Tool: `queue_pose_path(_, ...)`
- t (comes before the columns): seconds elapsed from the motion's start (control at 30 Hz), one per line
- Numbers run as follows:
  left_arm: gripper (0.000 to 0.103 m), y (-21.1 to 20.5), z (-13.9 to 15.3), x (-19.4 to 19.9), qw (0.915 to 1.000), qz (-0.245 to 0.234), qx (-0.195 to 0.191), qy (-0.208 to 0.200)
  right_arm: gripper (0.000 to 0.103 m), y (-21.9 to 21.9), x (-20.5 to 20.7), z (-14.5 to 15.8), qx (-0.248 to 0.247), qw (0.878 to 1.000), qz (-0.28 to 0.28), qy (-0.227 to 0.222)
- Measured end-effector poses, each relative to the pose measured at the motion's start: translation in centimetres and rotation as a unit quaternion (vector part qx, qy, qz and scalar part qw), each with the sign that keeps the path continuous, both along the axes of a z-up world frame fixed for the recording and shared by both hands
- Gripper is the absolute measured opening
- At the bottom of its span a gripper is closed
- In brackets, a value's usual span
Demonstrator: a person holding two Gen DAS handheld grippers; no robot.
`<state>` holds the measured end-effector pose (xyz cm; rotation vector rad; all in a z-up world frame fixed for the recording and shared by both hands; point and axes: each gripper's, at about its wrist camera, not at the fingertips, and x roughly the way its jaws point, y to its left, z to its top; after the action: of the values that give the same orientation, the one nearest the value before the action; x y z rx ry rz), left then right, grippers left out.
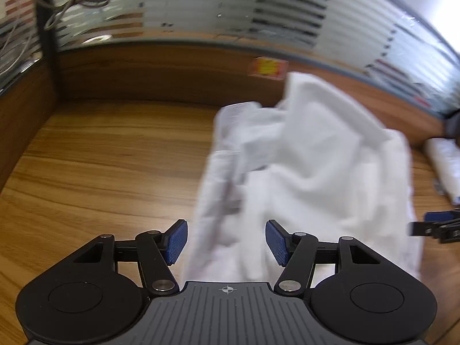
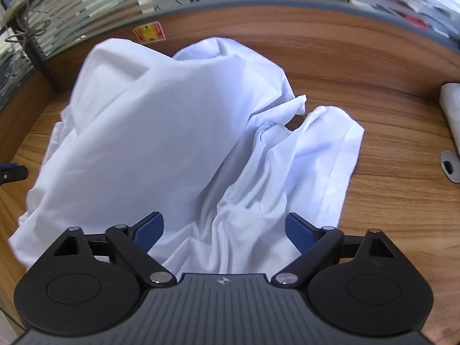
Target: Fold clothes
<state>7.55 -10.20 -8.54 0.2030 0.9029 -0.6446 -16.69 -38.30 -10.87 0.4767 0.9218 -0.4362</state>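
Both claws, left claw and right claw, hang open and empty over the white garment, crumpled in a heap mid-desk, no fold visible, so folding looks barely started, all left.

desk: wood grain | partition: wood panel | glass: frosted stripes

Left claw and right claw gape, angled downward.
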Motion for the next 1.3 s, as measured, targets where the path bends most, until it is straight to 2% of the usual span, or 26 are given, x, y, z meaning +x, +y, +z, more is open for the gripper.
queue_pose_path(0.13,0.063,0.2,-2.2,1.9,0.9995,0.019,0.023,0.007,0.088,-0.9,1.8,-1.4,0.002,1.0,-0.006,0.014)
queue_pose_path(0.23,0.062,-0.2,-3.7,2.9,0.999,0.022,0.037,0.014,0.08,-1.1,2.8,-2.2,0.001,1.0,-0.001,0.028)
queue_pose_path(0.3,0.057,-0.3,-4.4,3.2,0.9989,0.019,0.036,0.023,0.053,-0.9,3.3,-2.7,-0.006,0.999,0.007,0.041)
queue_pose_path(0.33,0.044,-0.4,-4.7,3.3,0.999,0.016,0.033,0.027,0.045,-0.7,3.4,-3.0,-0.011,0.999,0.01,0.047)
queue_pose_path(0.37,0.024,-0.4,-4.9,3.4,0.9987,0.018,0.04,0.026,0.027,-0.7,3.4,-3.0,-0.017,0.999,0.012,0.051)
queue_pose_path(0.4,0.016,-0.5,-5.1,3.6,0.9984,0.02,0.047,0.025,0.015,-0.6,3.4,-3.1,-0.023,0.998,0.014,0.054)
queue_pose_path(0.5,0.011,-0.1,-5.1,3.8,0.997,0.044,0.062,0.014,0.01,-0.9,2.7,-2.8,-0.041,0.997,0.003,0.06)
queue_pose_path(0.73,0.009,1.8,-3.3,3.4,0.9893,0.109,0.094,-0.021,0.008,-3.7,-2.2,-1.2,-0.077,0.991,-0.072,0.078)
queue_pose_path(0.9,0.009,2.7,-2.1,1.9,0.9869,0.12,0.102,-0.036,0.004,-4.6,-7.5,-0.2,-0.097,0.981,-0.132,0.102)
queue_pose_path(0.93,0.009,2.8,-1.9,1.5,0.9866,0.122,0.102,-0.037,0.0,-4.6,-8.8,0.0,-0.102,0.978,-0.147,0.11)
queue_pose_path(1.03,0.009,3.3,-1.7,0.7,0.986,0.129,0.099,-0.038,0.0,-4.9,-12.8,0.5,-0.108,0.967,-0.189,0.131)
queue_pose_path(1.1,0.009,3.7,-1.8,0.5,0.9867,0.128,0.093,-0.037,0.0,-4.8,-15.7,0.9,-0.092,0.966,-0.209,0.119)
queue_pose_path(1.23,0.011,4.3,-1.7,0.7,0.9887,0.124,0.079,-0.028,0.001,-3.1,-17.6,1.3,-0.074,0.972,-0.197,0.102)
queue_pose_path(1.3,0.021,4.8,-1.3,0.7,0.9899,0.125,0.064,-0.024,0.002,-1.8,-17.2,2.0,-0.067,0.978,-0.176,0.084)
